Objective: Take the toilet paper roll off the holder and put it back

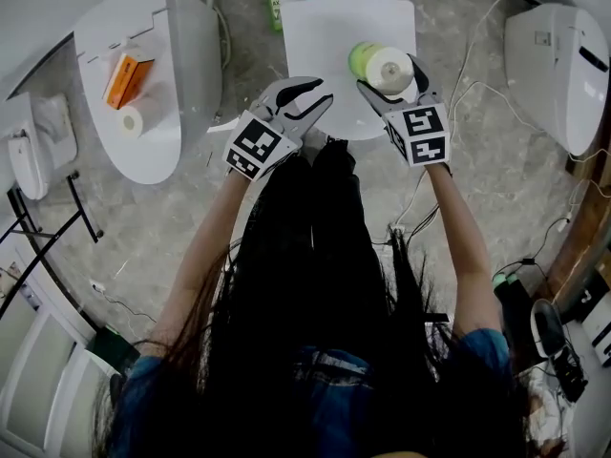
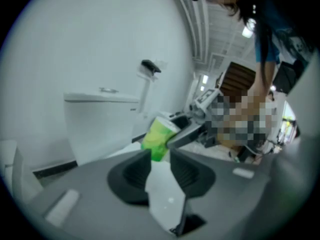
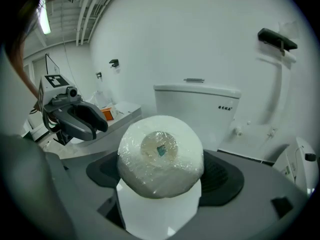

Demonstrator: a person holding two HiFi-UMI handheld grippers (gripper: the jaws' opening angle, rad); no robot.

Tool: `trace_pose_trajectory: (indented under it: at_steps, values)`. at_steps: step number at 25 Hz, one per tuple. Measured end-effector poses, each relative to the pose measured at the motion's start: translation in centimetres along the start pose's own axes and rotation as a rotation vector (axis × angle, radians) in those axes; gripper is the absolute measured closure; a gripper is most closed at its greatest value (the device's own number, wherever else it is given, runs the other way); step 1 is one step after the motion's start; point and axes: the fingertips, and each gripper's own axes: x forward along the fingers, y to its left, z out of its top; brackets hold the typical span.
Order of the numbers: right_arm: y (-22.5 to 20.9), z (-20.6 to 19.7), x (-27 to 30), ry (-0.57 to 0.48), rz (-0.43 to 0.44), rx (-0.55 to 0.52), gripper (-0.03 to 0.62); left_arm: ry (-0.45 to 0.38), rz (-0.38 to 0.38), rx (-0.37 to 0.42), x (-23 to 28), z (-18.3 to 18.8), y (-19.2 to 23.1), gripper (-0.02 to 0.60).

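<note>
A toilet paper roll (image 1: 382,65) in clear wrap with a green side sits between the jaws of my right gripper (image 1: 393,78), which is shut on it above the closed toilet lid (image 1: 325,36). In the right gripper view the roll's white end (image 3: 161,156) faces the camera and fills the space between the jaws. The black wall holder (image 3: 277,39) stands bare, up and to the right of the tank (image 3: 197,106). My left gripper (image 1: 307,99) hovers open and empty just left of the roll. Its own view shows the green roll (image 2: 157,136) ahead and the holder (image 2: 151,66) on the wall.
A second toilet (image 1: 186,55) at the left carries an orange box (image 1: 127,79) and a spare roll (image 1: 131,120). A third toilet (image 1: 558,65) stands at the right. Cables (image 1: 477,89) trail over the marble floor. The person's long dark hair hangs below the grippers.
</note>
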Motion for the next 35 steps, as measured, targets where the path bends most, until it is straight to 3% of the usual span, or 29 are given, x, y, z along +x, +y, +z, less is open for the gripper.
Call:
trace_pose_trajectory:
  at_steps: [6, 13, 28, 32, 35]
  values:
    - [1.2, 1.8, -4.0, -0.068, -0.022, -0.009, 0.154, -0.031, 0.032, 0.006, -1.2, 1.9, 0.0, 0.479]
    - [1.9, 2.0, -4.9, -0.089, -0.041, -0.025, 0.154, -0.047, 0.062, -0.003, -1.6, 3.0, 0.7, 0.480]
    - [1.7, 1.1, -3.1, -0.059, -0.034, -0.025, 0.154, -0.060, 0.043, 0.029, -0.6, 3.2, 0.9, 0.480]
    - [0.8, -0.6, -0.6, -0.023, -0.027, 0.031, 0.154, -0.045, 0.050, 0.025, -0.6, 2.8, 1.5, 0.480]
    - [0.0, -1.8, 2.9, 0.026, -0.024, 0.000, 0.154, -0.038, 0.051, 0.025, -0.5, 2.5, 2.0, 0.480]
